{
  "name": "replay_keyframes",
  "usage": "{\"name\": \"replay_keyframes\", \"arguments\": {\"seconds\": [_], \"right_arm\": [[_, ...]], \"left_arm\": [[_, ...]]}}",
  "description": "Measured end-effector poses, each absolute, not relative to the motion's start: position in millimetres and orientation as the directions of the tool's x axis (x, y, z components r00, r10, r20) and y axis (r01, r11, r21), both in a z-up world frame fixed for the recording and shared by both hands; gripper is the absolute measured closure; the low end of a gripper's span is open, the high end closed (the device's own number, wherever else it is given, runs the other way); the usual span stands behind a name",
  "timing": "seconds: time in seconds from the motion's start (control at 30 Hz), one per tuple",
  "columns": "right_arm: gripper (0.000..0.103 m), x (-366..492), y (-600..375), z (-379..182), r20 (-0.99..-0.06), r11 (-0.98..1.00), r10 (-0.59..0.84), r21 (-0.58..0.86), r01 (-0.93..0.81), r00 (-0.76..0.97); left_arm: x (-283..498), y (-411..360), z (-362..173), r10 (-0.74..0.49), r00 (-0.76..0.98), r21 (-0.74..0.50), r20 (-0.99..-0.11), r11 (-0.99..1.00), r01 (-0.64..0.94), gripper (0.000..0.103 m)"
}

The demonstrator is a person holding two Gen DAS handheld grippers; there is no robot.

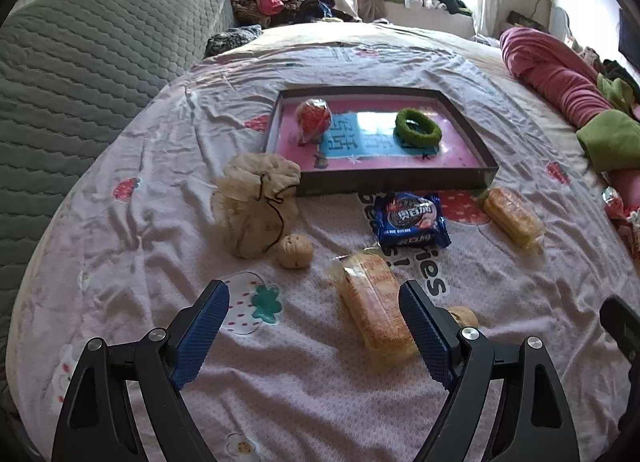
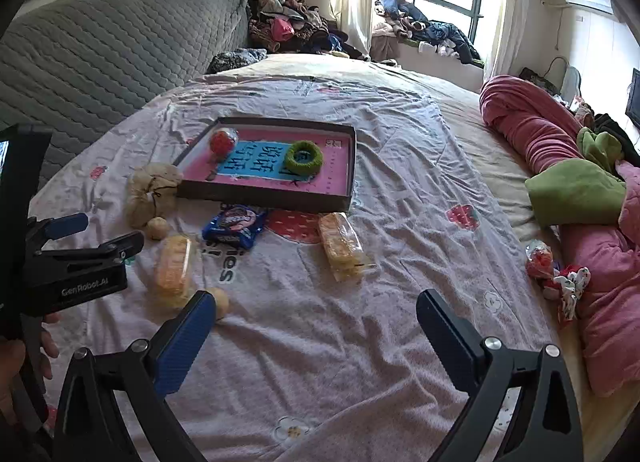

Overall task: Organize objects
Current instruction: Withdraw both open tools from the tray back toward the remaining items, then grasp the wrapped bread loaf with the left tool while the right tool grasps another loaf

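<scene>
Both tongs are hovering over a bed covered by a pale sheet [image 1: 168, 166] printed with strawberries. The left tongs [image 1: 314, 308] are standing wide apart and gripping nothing; one blue pad is lying just beside the near end of a biscuit packet [image 1: 374, 302] that is resting on the sheet between the fingers. A small round bun [image 1: 295, 251] is sitting to the left of that packet, touching a cloth drawstring pouch [image 1: 256, 206]. A second bun [image 1: 464, 316] is peeking out behind the right finger.

The right tongs [image 2: 316, 320] are also gaping open and empty, hanging above bare sheet. From this view the left tongs [image 2: 86, 236] are showing at the left edge.

Farther away, a dark shallow tray [image 1: 384, 178] with a pink and blue floor is lying flat on the bed. Inside it, a wrapped red ball [image 1: 314, 118] is sitting at the left and a green fuzzy ring [image 1: 418, 129] at the right, well apart. Just in front of the tray's near wall, a blue cookie packet [image 1: 412, 220] is lying, and to its right a second biscuit packet [image 1: 512, 216] is resting near the tray's corner.

A pink blanket [image 2: 532, 126] with green cloth [image 2: 576, 190] is bunching along the right side, and a grey quilted cover [image 1: 80, 70] is rising at the left.
</scene>
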State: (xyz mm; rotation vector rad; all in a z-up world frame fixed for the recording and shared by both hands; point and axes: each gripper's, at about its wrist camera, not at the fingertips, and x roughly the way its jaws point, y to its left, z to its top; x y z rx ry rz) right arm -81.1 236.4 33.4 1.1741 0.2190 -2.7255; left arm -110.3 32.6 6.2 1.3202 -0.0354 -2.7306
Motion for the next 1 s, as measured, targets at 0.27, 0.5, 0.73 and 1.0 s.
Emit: {"name": "replay_keyframes", "arguments": {"seconds": [0.27, 0.5, 0.73, 1.0], "right_arm": [[0.002, -104, 244, 14, -0.750, -0.977, -0.087, -0.065, 0.203, -0.656], [0.002, -122, 242, 2, -0.761, -0.972, -0.088, -0.075, 0.222, -0.643], [0.002, -143, 241, -7, -0.766, -0.969, -0.090, -0.080, 0.233, -0.636], [0.002, -165, 243, -20, -0.776, -0.968, -0.083, -0.086, 0.235, -0.625]], "left_arm": [[-127, 40, -17, -0.099, -0.585, 0.062, -0.805, -0.995, 0.083, 0.015], [-134, 49, -27, -0.089, -0.577, 0.062, -0.812, -0.996, 0.066, 0.015], [-145, 53, -37, -0.088, -0.564, 0.059, -0.821, -0.996, 0.069, 0.015], [-156, 56, -47, -0.091, -0.549, 0.066, -0.831, -0.996, 0.066, 0.015]]}}
